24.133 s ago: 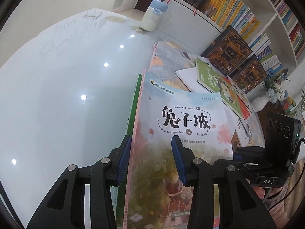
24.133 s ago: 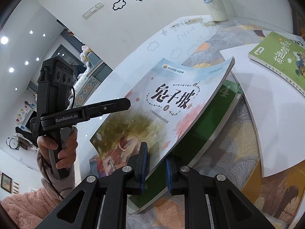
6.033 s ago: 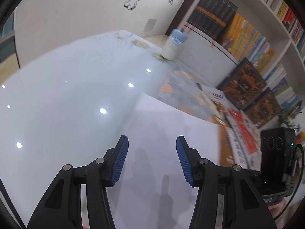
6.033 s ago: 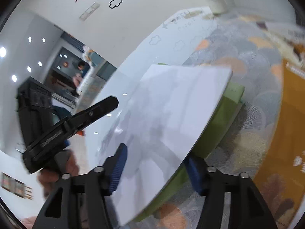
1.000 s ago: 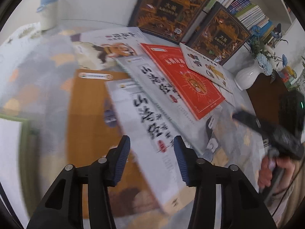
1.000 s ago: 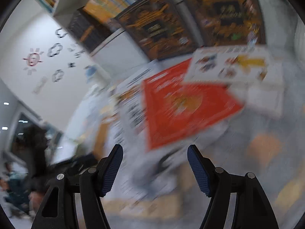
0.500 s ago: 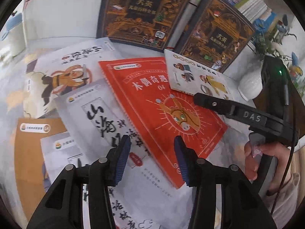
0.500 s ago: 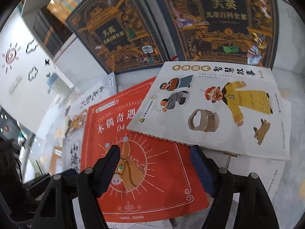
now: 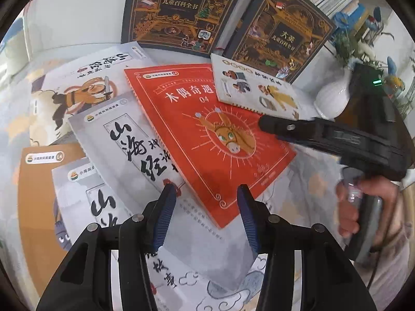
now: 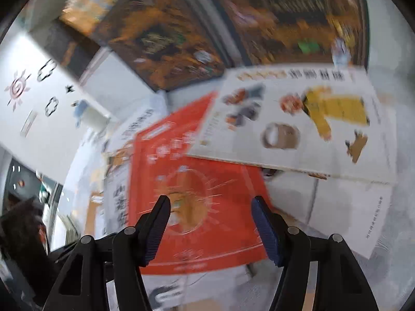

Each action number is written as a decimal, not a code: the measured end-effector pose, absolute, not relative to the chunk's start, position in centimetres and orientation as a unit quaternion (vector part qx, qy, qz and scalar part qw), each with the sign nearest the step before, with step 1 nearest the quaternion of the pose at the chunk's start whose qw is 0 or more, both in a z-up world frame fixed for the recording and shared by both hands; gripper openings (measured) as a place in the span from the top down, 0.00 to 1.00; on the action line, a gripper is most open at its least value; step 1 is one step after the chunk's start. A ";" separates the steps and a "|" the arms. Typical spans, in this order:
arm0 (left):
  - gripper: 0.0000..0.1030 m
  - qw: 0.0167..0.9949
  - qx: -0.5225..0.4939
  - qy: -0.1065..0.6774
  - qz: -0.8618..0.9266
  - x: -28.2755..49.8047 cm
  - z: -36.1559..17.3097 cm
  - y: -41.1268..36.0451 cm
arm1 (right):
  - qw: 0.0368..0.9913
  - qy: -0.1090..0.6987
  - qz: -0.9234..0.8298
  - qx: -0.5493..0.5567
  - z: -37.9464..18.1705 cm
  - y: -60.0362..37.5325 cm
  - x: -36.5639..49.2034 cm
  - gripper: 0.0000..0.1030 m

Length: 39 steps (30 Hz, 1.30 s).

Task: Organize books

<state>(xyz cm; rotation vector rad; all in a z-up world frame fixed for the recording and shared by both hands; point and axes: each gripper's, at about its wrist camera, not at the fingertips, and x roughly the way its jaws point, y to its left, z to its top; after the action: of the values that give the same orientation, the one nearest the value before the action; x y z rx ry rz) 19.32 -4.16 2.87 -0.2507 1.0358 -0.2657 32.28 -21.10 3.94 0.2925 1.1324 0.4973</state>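
Observation:
Several thin books lie overlapping on the table. A red book is in the middle, with a white picture book overlapping its far right corner and a grey calligraphy book under its left edge. My left gripper hovers open above the red book's near corner, nothing between its pads. In the blurred right wrist view, my right gripper hangs over the red book, its jaws closing with nothing between them. The white picture book lies beyond it.
Two dark encyclopedias lean upright against the shelf behind the books. A second grey book, an orange-brown book and a cartoon book lie on the left. A white vase stands at the right, above a hand.
Both grippers swung over to the scattered books and slowed above the red one. The right gripper sank closer to it and its jaws narrowed. The left jaws kept their gap.

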 end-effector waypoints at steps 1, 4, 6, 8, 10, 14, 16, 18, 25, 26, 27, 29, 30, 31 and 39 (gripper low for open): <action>0.56 0.854 -0.118 0.491 -0.128 19.5 2.8 -4.2 | 0.812 0.520 0.231 0.132 4.0 -21.1 32.5 0.40; 0.54 0.861 -0.110 0.480 -0.128 20.1 2.7 -4.8 | 0.826 0.523 0.203 0.065 3.5 -19.8 33.4 0.39; 0.54 0.865 -0.108 0.473 -0.127 20.3 2.6 -5.0 | 0.825 0.523 0.214 0.031 3.9 -18.6 33.8 0.30; 0.53 0.868 -0.112 0.468 -0.124 20.6 2.5 -5.0 | 0.823 0.524 0.216 0.027 4.1 -18.4 33.8 0.27; 0.53 0.870 -0.107 0.467 -0.114 20.7 2.5 -5.1 | 0.822 0.526 0.219 0.023 4.1 -18.5 33.4 0.27; 0.53 0.871 -0.081 0.474 -0.101 20.1 2.6 -5.1 | 0.804 0.537 0.243 0.074 4.4 -19.8 32.7 0.27; 0.53 0.865 -0.084 0.485 -0.096 19.1 2.9 -4.4 | 0.789 0.553 0.257 0.078 4.4 -20.0 31.0 0.27; 0.53 0.859 -0.098 0.490 -0.108 17.7 3.2 -3.8 | 0.792 0.548 0.264 0.054 4.6 -19.5 28.3 0.27; 0.53 0.841 -0.098 0.510 -0.148 8.6 3.4 -2.5 | 0.783 0.543 0.297 0.061 5.0 -18.9 17.9 0.28; 0.53 0.841 -0.099 0.510 -0.151 7.0 3.4 -2.1 | 0.777 0.546 0.305 0.068 5.1 -18.9 15.9 0.28; 0.53 0.841 -0.099 0.509 -0.152 5.9 3.4 -1.6 | 0.772 0.548 0.313 0.073 5.1 -18.7 14.3 0.28; 0.53 0.839 -0.097 0.511 -0.157 3.3 3.4 -0.5 | 0.764 0.550 0.329 0.078 5.1 -18.3 11.5 0.28; 0.53 0.836 -0.098 0.516 -0.158 2.0 3.2 0.1 | 0.755 0.555 0.339 0.086 5.0 -18.2 9.7 0.28; 0.53 0.834 -0.098 0.520 -0.158 0.8 3.0 0.6 | 0.745 0.562 0.347 0.096 4.9 -18.3 8.5 0.28; 0.62 0.817 -0.118 0.540 -0.163 -2.8 1.4 3.9 | 0.673 0.582 0.410 0.198 2.5 -21.5 4.5 0.53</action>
<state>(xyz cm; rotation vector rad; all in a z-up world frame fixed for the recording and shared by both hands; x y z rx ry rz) -2.79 3.92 1.40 -0.2526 1.1511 -0.3482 4.47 -21.48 2.51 0.4458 1.3100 0.9240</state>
